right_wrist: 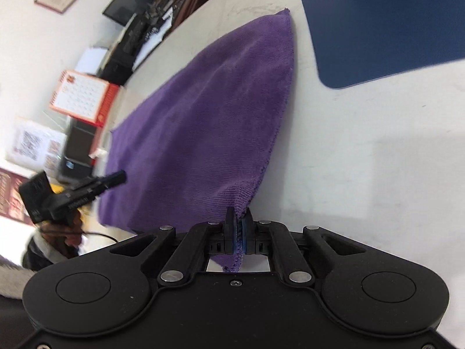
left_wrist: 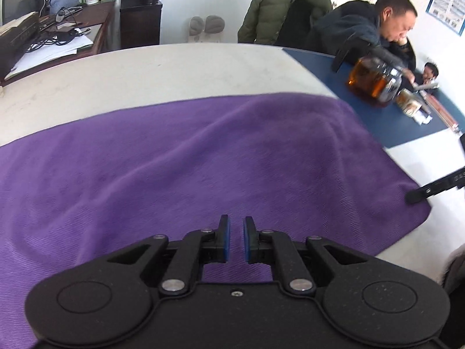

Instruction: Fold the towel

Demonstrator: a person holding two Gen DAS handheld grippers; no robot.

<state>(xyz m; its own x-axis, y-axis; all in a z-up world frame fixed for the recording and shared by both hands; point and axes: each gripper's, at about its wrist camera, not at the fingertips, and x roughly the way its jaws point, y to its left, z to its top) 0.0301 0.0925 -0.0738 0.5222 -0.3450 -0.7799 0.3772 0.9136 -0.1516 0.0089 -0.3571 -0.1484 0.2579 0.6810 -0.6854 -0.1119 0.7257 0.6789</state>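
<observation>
A purple towel [left_wrist: 203,160] lies spread on the white table [left_wrist: 174,69], rumpled into soft ridges. My left gripper [left_wrist: 236,240] hovers over its near part, jaws almost together with only a thin slit and nothing between them. My right gripper [right_wrist: 239,232] is shut on a corner of the towel [right_wrist: 209,116]. That corner is raised, so the cloth slopes up from the table into the pads. In the left wrist view one of the right gripper's fingers [left_wrist: 421,193] shows at the towel's right corner. In the right wrist view the left gripper [right_wrist: 113,179] is at the left, held by a hand.
A blue mat [left_wrist: 334,67] lies on the table's far right, with a glass teapot of amber tea [left_wrist: 375,83] and small items on it. A person [left_wrist: 363,26] sits behind it. A cluttered desk [left_wrist: 58,29] stands at the back left.
</observation>
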